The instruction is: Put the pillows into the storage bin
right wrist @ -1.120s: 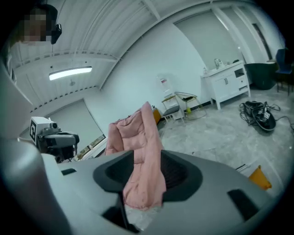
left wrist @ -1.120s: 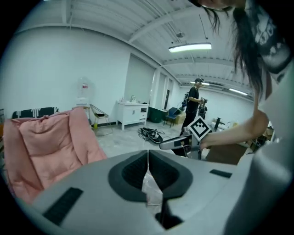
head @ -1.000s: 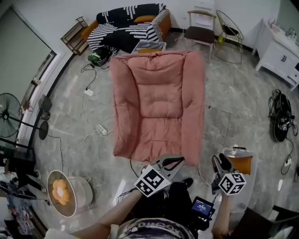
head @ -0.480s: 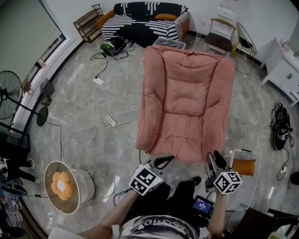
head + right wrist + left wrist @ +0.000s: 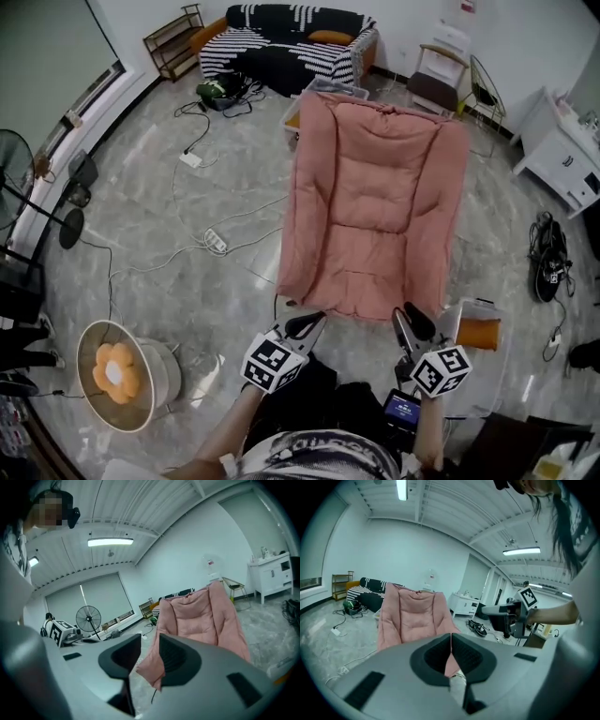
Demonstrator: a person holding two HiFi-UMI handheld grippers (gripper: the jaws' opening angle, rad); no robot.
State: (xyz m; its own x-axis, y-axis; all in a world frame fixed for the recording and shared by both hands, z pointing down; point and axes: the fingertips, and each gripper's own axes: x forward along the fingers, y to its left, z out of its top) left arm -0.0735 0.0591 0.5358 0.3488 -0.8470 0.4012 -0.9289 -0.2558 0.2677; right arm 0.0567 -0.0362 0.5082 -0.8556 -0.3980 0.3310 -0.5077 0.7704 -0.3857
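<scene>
**Floor tally**

Two grippers: left gripper, right gripper. One pink padded lounger, centre. Two bins: clear bin near right, second bin far. Two chairs far right: padded chair, wire chair. Two power strips left: far strip, near strip. One each: striped sofa, standing fan, round heater, white cabinet.

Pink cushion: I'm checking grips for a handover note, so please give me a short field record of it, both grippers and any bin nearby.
item: pink cushion, large, quilted, stretching away from the person
left: left gripper, jaws together, seemingly pinching the cushion's near edge
right: right gripper, jaws apart, just been closing; cushion's corner between them, no firm clamp visible
bin: clear bin with something orange inside, on the floor beside the right gripper
cushion in bin: no
</scene>
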